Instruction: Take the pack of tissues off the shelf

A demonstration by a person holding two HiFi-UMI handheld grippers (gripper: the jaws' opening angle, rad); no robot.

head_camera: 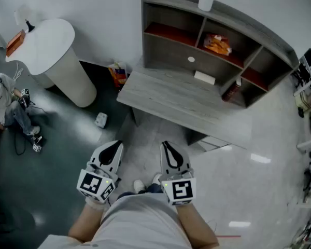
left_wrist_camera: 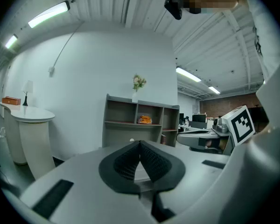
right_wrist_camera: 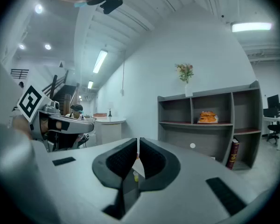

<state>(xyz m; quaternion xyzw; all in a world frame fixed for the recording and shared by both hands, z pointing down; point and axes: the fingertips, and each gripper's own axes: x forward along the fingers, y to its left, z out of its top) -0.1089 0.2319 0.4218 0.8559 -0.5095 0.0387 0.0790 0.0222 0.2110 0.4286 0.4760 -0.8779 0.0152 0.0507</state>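
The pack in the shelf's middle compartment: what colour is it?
The pack is orange with paler patches; the head view shows it best.

White tongs (head_camera: pixel 115 145) with marker cubes (head_camera: pixel 95 184)

I see the pack of tissues (head_camera: pixel 217 44) as a crinkled orange packet with touches of white. It lies flat on the red floor of the middle upper compartment of the shelf (head_camera: pixel 168 53). Seen from the front, it sits nearer the left divider than the right one. The shelf is a grey, wood-grained unit with three open upper compartments, and it stands upright along the back edge of the bench (head_camera: pixel 171 100).
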